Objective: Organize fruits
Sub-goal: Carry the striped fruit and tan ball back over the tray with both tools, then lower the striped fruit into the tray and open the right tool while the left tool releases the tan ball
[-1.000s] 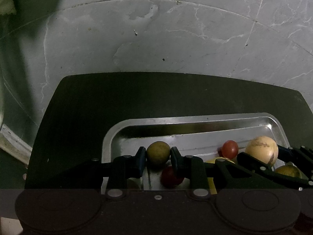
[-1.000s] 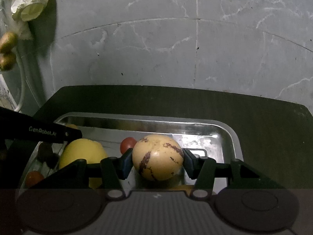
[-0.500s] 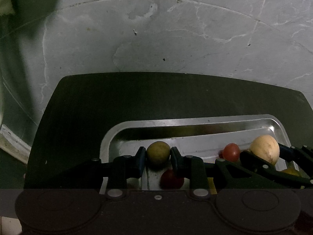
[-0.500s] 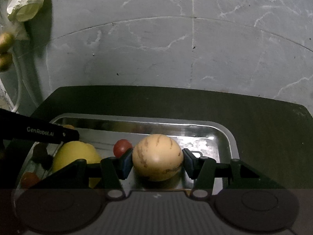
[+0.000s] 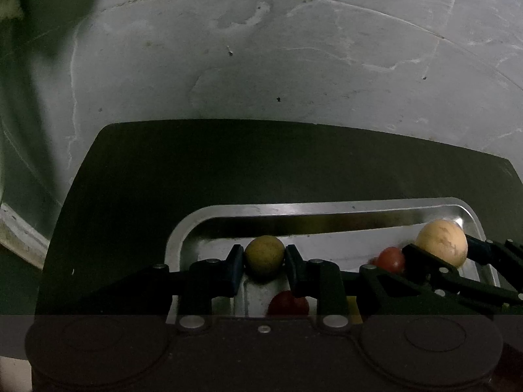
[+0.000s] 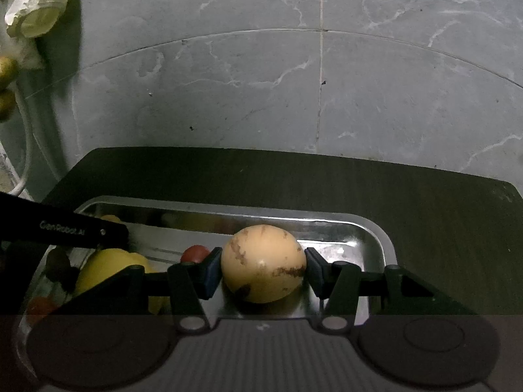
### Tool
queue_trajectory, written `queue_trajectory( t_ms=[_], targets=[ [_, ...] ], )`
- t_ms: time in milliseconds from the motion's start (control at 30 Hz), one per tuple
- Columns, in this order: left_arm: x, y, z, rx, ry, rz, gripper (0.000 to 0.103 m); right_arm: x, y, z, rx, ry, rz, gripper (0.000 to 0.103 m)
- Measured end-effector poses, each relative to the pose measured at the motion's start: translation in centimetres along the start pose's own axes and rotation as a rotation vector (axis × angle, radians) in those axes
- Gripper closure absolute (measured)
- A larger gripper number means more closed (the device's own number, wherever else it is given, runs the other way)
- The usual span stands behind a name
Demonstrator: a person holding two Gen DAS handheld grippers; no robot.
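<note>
— Fruits first: what do we have in our grippers?

— Our left gripper (image 5: 264,256) is closed on a small olive-yellow round fruit (image 5: 264,254), its pads touching the fruit on both sides. Our right gripper (image 6: 263,269) is clamped on a larger cream fruit with brown blotches (image 6: 263,266), jaws spread wide enough to take it, pads pressed to its left and right.

— Where are those two fruits?

— Both sit over the metal tray (image 5: 327,209). The olive one is at the tray's left part, the cream one (image 5: 441,245) at its far right corner. Whether either rests on the tray floor or hangs just above it, we cannot tell.

— And the rest of the fruit?

— In the left wrist view a red tomato (image 5: 390,259) lies just left of the cream fruit, and a second red fruit (image 5: 288,303) shows on the near side, below the olive one, partly hidden by our gripper. In the right wrist view a yellow fruit (image 6: 108,268) lies in the tray's left half, with a red one (image 6: 195,253) just beside our right gripper's left finger.

— What carries the tray?

— A dark tabletop (image 6: 441,222), and beyond it a grey marbled tile floor (image 6: 261,98). At the far left of the right wrist view we see a crumpled pale bag (image 6: 37,3).
</note>
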State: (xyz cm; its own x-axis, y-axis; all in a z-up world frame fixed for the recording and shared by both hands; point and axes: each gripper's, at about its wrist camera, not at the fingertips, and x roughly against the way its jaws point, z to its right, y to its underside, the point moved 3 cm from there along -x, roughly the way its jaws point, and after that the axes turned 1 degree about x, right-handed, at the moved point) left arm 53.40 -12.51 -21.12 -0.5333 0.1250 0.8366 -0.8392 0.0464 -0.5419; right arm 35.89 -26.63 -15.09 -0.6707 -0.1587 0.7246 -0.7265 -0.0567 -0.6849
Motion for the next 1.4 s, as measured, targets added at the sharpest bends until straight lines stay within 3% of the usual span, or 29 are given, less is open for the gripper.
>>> queue_trajectory(
  t_ms=[533,633,767,1100,1400],
  targets=[
    [-0.2,-0.5,0.2,0.001,0.003,0.000,0.072,-0.7,-0.5,-0.2,0.006,-0.001,-0.001,0.044],
    [-0.3,-0.6,0.2,0.000,0.004,-0.001,0.067,-0.8,-0.6,-0.3,0.002,0.002,0.001,0.041],
    [-0.4,-0.7,0.4,-0.001,0.004,-0.007,0.047,-0.5,-0.6,-0.2,-0.002,0.009,0.005,0.031],
    [-0.4,-0.8,0.5,0.003,-0.003,-0.011,0.038,0.0,-0.4,-0.2,-0.011,0.016,0.007,0.017],
    [0.6,-1.0,0.6,0.002,0.001,0.018,0.020,0.9,-0.5,0.3,-0.020,0.044,0.032,0.003]
  ],
)
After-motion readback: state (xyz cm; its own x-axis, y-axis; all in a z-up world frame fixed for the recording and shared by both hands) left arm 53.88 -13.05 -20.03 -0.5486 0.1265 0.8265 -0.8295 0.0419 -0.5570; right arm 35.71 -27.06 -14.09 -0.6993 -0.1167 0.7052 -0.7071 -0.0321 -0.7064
